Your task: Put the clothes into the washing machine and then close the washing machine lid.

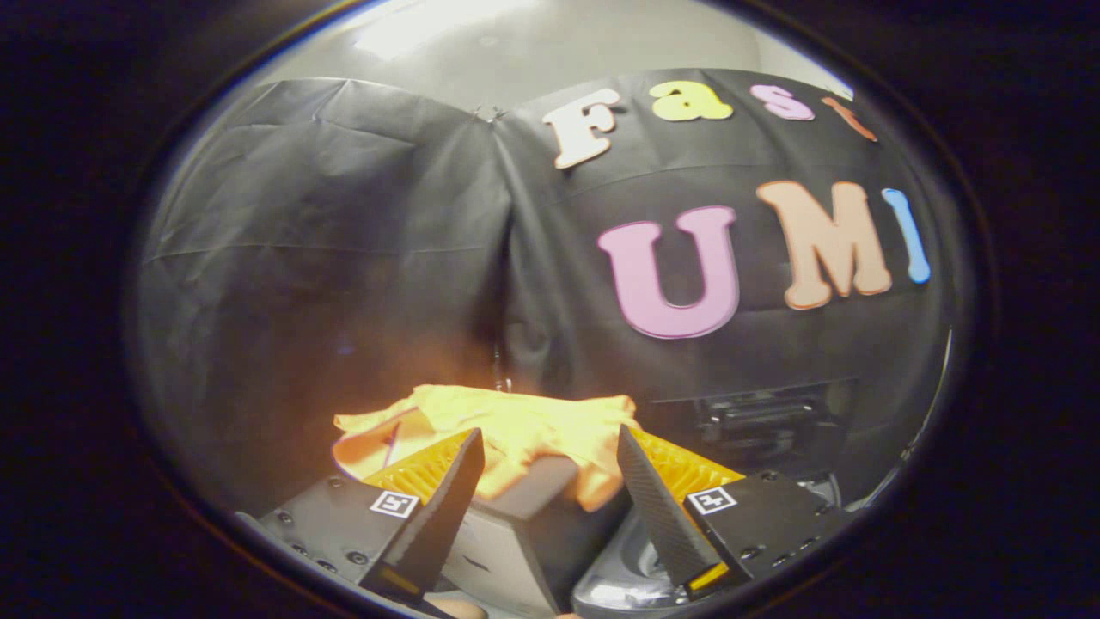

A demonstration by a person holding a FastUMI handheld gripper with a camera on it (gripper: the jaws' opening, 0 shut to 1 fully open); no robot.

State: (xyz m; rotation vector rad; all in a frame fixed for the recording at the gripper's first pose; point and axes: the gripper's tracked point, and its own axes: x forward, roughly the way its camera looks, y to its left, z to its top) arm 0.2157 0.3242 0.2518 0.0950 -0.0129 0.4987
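Observation:
An orange-yellow garment lies crumpled over the top of a grey box-like block, just ahead of my fingertips and partly between them. My gripper is open, its dark fingers standing wide apart on either side of the block without pressing on the cloth. To the right of the fingers is a dark appliance body with ridged parts. It may be the washing machine, but I cannot tell its lid or opening. A shiny grey rounded rim shows low between the fingers.
The black cloth wall of the booth hangs close behind the garment, with a seam running down its middle. A pale ceiling shows above it.

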